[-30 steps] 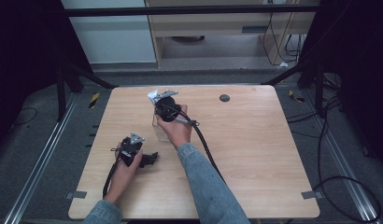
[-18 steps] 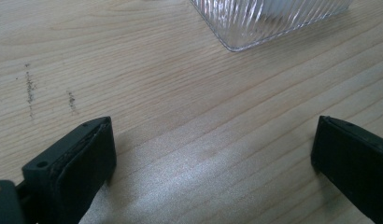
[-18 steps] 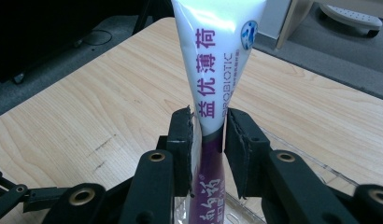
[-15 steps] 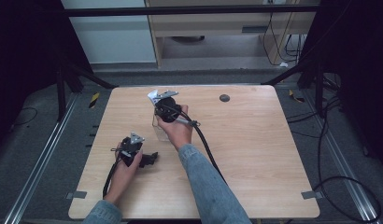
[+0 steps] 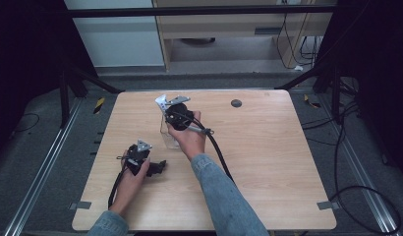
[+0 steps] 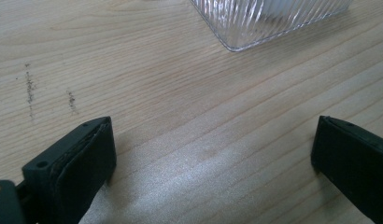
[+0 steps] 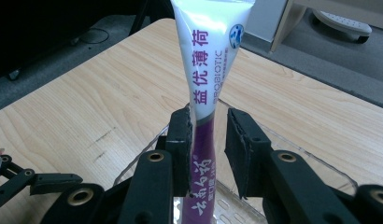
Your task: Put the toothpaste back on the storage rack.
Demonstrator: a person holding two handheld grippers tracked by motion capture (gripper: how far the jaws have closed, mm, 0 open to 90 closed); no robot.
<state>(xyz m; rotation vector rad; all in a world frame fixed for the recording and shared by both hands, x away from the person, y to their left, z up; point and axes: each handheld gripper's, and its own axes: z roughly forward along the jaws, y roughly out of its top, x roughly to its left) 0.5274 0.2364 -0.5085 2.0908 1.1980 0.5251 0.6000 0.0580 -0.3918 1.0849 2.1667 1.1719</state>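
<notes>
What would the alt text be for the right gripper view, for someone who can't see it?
A white and purple toothpaste tube stands upright between the two black jaws of the right gripper, which have just been opening; only the left pad touches it. Its lower end sits in a clear ribbed container on a wooden table.

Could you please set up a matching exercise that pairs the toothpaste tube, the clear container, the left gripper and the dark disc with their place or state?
Things:
1. toothpaste tube
2. clear container
3. left gripper
4. dark disc

Place or state:
A. jaws wide apart, nothing between them
B. lies alone near the table's far edge
C. stands upright between the right gripper's jaws
D. ribbed and see-through, with the tube's lower end inside

Pairs: 1-C, 2-D, 3-A, 4-B
</notes>
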